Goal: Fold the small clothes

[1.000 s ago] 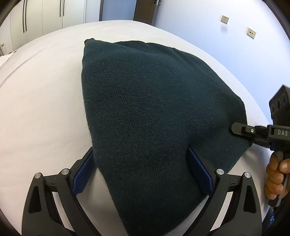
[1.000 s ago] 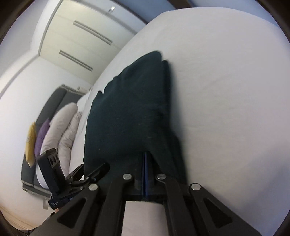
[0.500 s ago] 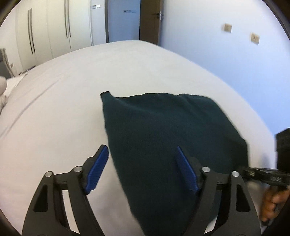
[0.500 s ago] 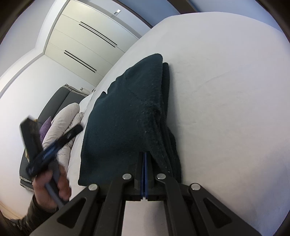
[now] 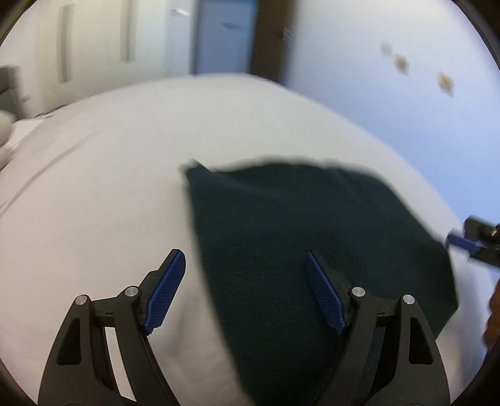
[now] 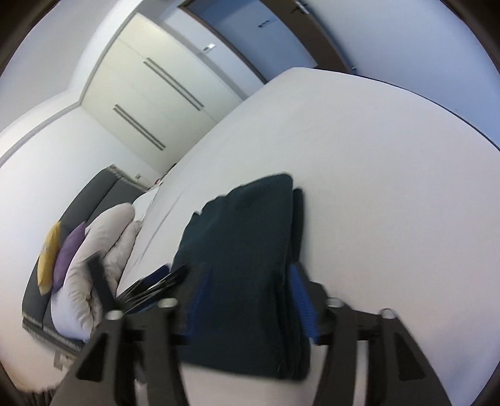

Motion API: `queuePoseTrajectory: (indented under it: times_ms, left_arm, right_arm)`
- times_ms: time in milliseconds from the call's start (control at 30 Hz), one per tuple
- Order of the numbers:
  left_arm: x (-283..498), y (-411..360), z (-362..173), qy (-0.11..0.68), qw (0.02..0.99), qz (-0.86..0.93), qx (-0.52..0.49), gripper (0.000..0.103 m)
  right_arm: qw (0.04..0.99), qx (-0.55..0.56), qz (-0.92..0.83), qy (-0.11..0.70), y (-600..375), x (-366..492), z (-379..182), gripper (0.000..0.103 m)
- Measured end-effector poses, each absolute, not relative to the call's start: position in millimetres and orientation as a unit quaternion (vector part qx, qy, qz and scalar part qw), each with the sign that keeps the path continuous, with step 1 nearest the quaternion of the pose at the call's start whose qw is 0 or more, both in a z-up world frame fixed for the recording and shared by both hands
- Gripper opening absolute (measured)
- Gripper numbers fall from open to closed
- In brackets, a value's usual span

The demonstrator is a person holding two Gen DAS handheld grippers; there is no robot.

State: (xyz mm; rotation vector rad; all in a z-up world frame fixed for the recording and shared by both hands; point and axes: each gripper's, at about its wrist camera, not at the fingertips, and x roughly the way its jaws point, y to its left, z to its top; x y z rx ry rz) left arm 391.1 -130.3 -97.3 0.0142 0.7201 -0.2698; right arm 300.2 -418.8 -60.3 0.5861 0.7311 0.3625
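Left wrist view first: the left gripper (image 5: 245, 276) is at the bottom, with its two blue pads spread wide and nothing between them. One pad sits over the white bed (image 5: 93, 203). The other pad sits over the dark green cloth (image 5: 297, 237). I cannot tell if the pads touch the cloth or float just above it, because the picture is blurry. The cloth lies folded and flat on the bed, with one pointy corner at its far left. At the right edge, the tip of the right gripper (image 5: 468, 242) shows just beside the cloth's right side. Past the bed stand a wardrobe (image 5: 93, 40), a door (image 5: 225, 34) and a blue wall (image 5: 390, 93).

Right wrist view: the right gripper (image 6: 247, 285) is at the bottom with its jaws spread apart too. The dark green cloth (image 6: 243, 250) lies between its fingers, and they do not pinch it. You can see the folded layers stacked along the cloth's right edge. To the left, near the cloth, the left gripper (image 6: 150, 287) shows as a dark blur. Farther left lie a puffy white pillow (image 6: 93, 256), a purple cushion (image 6: 67, 253) and a yellow cushion (image 6: 48, 257) against a dark headboard (image 6: 90, 193). The white bed (image 6: 375, 171) goes on far past the cloth, up to the wardrobe (image 6: 150, 78) and the door (image 6: 250, 28).
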Motion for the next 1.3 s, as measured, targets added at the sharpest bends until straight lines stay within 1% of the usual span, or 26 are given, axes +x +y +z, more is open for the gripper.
queuePoseTrajectory:
  times_ms: [33,67,133,167,200,300,400,467,500,533,600,633,667,700,733,867,967,1133,1233,1300]
  left_arm:
    - [387.8,-118.7,-90.3,0.336,0.933,-0.126,-0.019,0.082]
    - [387.8,-110.0,-87.4,0.333,0.934,-0.124,-0.038,0.089]
    - [395.9,-98.1,-89.9,0.350,0.926,-0.125,-0.064,0.092]
    - [402.3,-96.5,-95.5,0.369,0.918,-0.129,-0.071,0.092]
    - [406.2,-94.3,-101.5,0.384,0.910,-0.132,-0.078,0.092]
    - [413.1,-90.8,-122.2,0.433,0.879,-0.157,-0.123,0.092]
    - [420.5,-91.5,-138.5,0.467,0.848,-0.183,-0.169,0.093]
    - [428.9,-91.8,-143.0,0.474,0.841,-0.188,-0.180,0.095]
    - [432.9,-94.1,-144.2,0.480,0.838,-0.192,-0.177,0.095]
    - [436.1,-96.0,-144.9,0.483,0.836,-0.196,-0.174,0.095]
    - [442.1,-100.0,-146.3,0.490,0.831,-0.204,-0.167,0.091]
    - [445.4,-101.5,-147.7,0.493,0.828,-0.210,-0.167,0.083]
    - [448.2,-103.1,-148.4,0.496,0.822,-0.221,-0.170,0.065]
    - [451.1,-105.5,-148.9,0.503,0.815,-0.230,-0.173,0.064]
    - [452.1,-107.5,-146.7,0.504,0.816,-0.229,-0.168,0.059]
    - [447.1,-107.9,-138.2,0.500,0.819,-0.230,-0.163,0.046]
    - [436.6,-97.0,-123.3,0.492,0.818,-0.235,-0.184,0.040]
    - [393.0,-76.2,-73.1,0.453,0.844,-0.241,-0.156,0.039]
    - [359.9,-43.7,-46.9,0.443,0.849,-0.239,-0.160,0.039]
    - [333.2,-21.7,-30.0,0.447,0.854,-0.206,-0.168,0.039]
  right_arm:
    - [0.874,0.288,0.171,0.353,-420.2,309.4,-61.5,0.073]
    - [0.871,0.292,0.169,0.357,-421.6,316.9,-62.8,0.074]
    - [0.864,0.299,0.154,0.374,-425.5,333.9,-68.1,0.075]
    - [0.859,0.305,0.151,0.383,-430.1,341.1,-73.0,0.077]
    - [0.849,0.311,0.153,0.398,-430.9,349.1,-79.0,0.081]
    - [0.822,0.321,0.149,0.446,-428.1,369.7,-100.6,0.081]
    - [0.820,0.320,0.158,0.448,-421.5,381.0,-106.3,0.081]
    - [0.816,0.312,0.160,0.459,-416.0,387.6,-107.7,0.081]
    - [0.814,0.307,0.164,0.465,-412.1,390.7,-107.9,0.074]
    - [0.811,0.299,0.167,0.475,-408.6,392.8,-108.1,0.061]
    - [0.797,0.301,0.177,0.493,-403.0,399.3,-113.5,0.049]
    - [0.792,0.306,0.179,0.497,-402.0,402.4,-115.8,0.043]
    - [0.790,0.310,0.181,0.498,-402.2,404.0,-116.8,0.040]
    - [0.786,0.317,0.183,0.498,-402.4,405.3,-118.4,0.034]
    - [0.786,0.320,0.180,0.497,-402.7,404.1,-117.9,0.031]
    - [0.805,0.297,0.166,0.487,-389.9,393.7,-104.0,0.026]
    - [0.817,0.285,0.162,0.475,-380.8,382.7,-83.4,0.025]
    - [0.832,0.271,0.195,0.444,-347.4,343.8,-35.6,0.025]
    - [0.825,0.283,0.219,0.438,-325.2,313.7,-20.6,0.025]
    - [0.816,0.291,0.240,0.437,-308.7,292.1,-14.1,0.025]
